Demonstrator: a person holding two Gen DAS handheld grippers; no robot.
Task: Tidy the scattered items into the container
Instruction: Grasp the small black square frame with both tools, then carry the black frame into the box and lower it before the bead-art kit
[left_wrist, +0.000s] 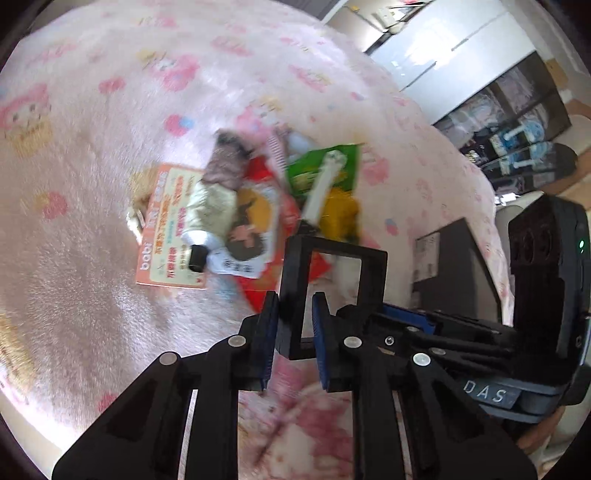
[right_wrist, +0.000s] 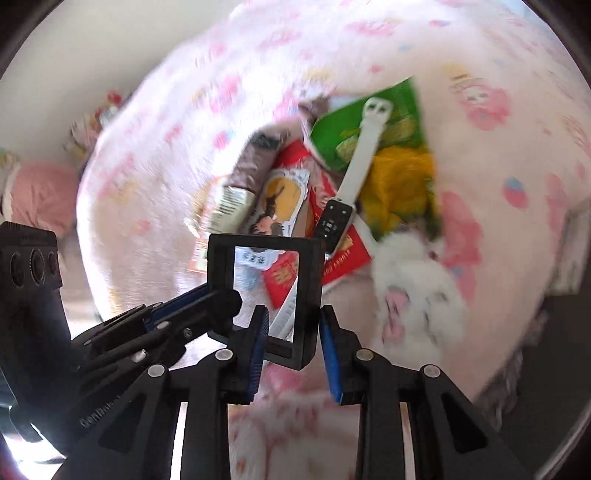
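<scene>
A black square frame with a clear window (left_wrist: 334, 254) hangs above the pink patterned blanket (left_wrist: 110, 110). My left gripper (left_wrist: 294, 299) is shut on its left bar. My right gripper (right_wrist: 293, 310) is shut on the frame (right_wrist: 310, 280) at its right bar and lower corner. Each gripper shows in the other's view: the right gripper (left_wrist: 373, 314) and the left gripper (right_wrist: 221, 295). Beyond the frame lies a pile: an orange leaflet (left_wrist: 162, 236), a pale tube with a black cap (left_wrist: 210, 210), a green packet (right_wrist: 332, 136), a white-strapped watch (right_wrist: 354, 173) and a yellow item (right_wrist: 399, 177).
A white fluffy thing (right_wrist: 417, 288) lies on the blanket right of the pile. A dark box (left_wrist: 450, 258) stands beside the bed's edge at the right. White cupboards (left_wrist: 443, 48) and dark shelves (left_wrist: 517, 122) are beyond. A pink pillow (right_wrist: 37, 192) lies far left.
</scene>
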